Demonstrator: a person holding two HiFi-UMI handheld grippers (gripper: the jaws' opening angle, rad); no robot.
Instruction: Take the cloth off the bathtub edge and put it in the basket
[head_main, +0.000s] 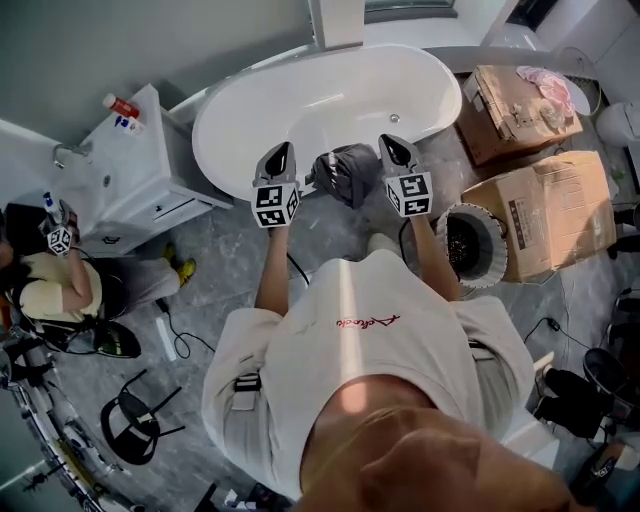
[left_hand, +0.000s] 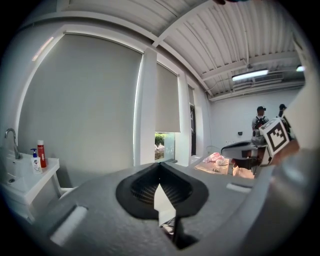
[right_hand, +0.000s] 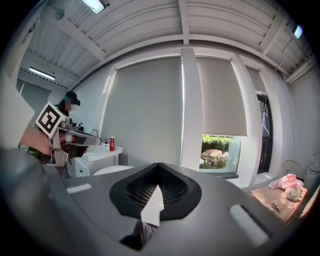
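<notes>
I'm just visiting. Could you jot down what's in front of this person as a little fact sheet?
Tub: white oval bathtub
Cloth: crumpled grey cloth, draped over the tub's near edge
Left gripper: jaws shut, empty, left of the cloth
Right gripper: jaws shut, empty, right of the cloth
Basket: round white basket on the floor beside a brown cardboard box
Progress: cloth not yet picked up

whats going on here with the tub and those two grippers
A person stands at the white bathtub with a gripper in each hand. The left gripper and right gripper are both shut and empty, either side of the grey cloth draped on the near edge. The basket sits on the floor at right.
</notes>
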